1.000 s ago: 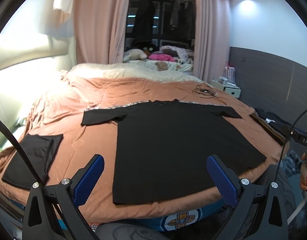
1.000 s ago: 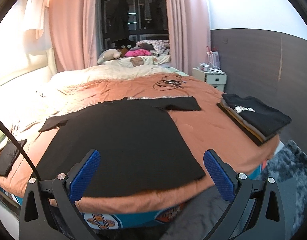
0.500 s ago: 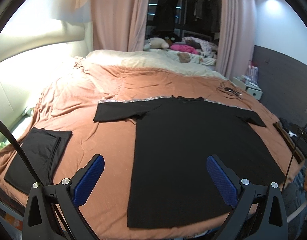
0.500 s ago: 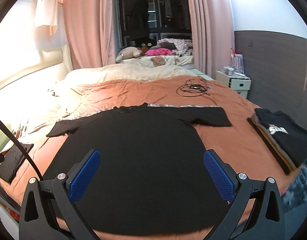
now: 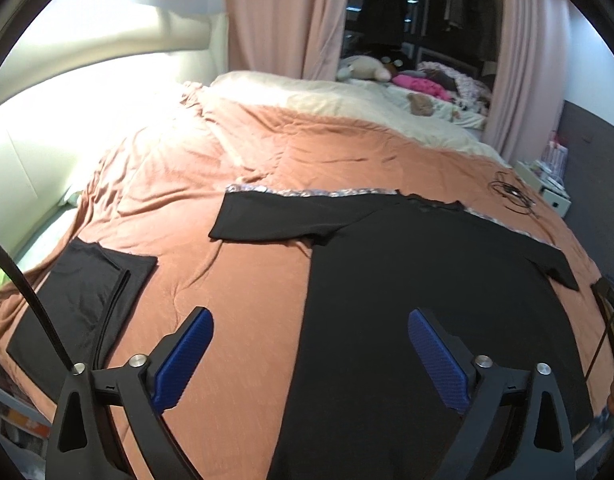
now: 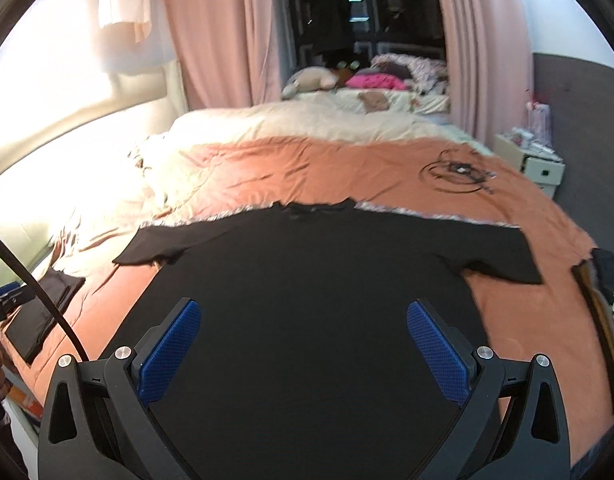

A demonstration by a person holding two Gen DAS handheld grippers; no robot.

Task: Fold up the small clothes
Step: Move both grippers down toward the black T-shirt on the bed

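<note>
Ahead of and beneath both grippers: a wide bed under an orange-brown quilt (image 5: 211,168), cream bedding toward the far end. Spread flat on it, a black T-shirt (image 6: 307,288), sleeves out to either side, collar pointing away; directly below and ahead of the right gripper (image 6: 303,344), body of the shirt filling the gap between its fingers. Under the right finger of the left gripper (image 5: 311,352) and off to its right in the left wrist view, with bare quilt below its left finger. To the left of the left gripper, near the bed edge, a folded black garment (image 5: 83,304), well apart from the shirt. To the right of the right gripper, at the bed edge, a stack of folded clothes (image 6: 607,292), partly cut off. Far ahead and right, a coil of black cable (image 6: 455,172) on the quilt.

Left gripper: spread wide, blue pads (image 5: 183,360) apart, nothing between them. Right gripper: likewise wide apart, empty, above the shirt; contact with the cloth impossible to tell.
</note>
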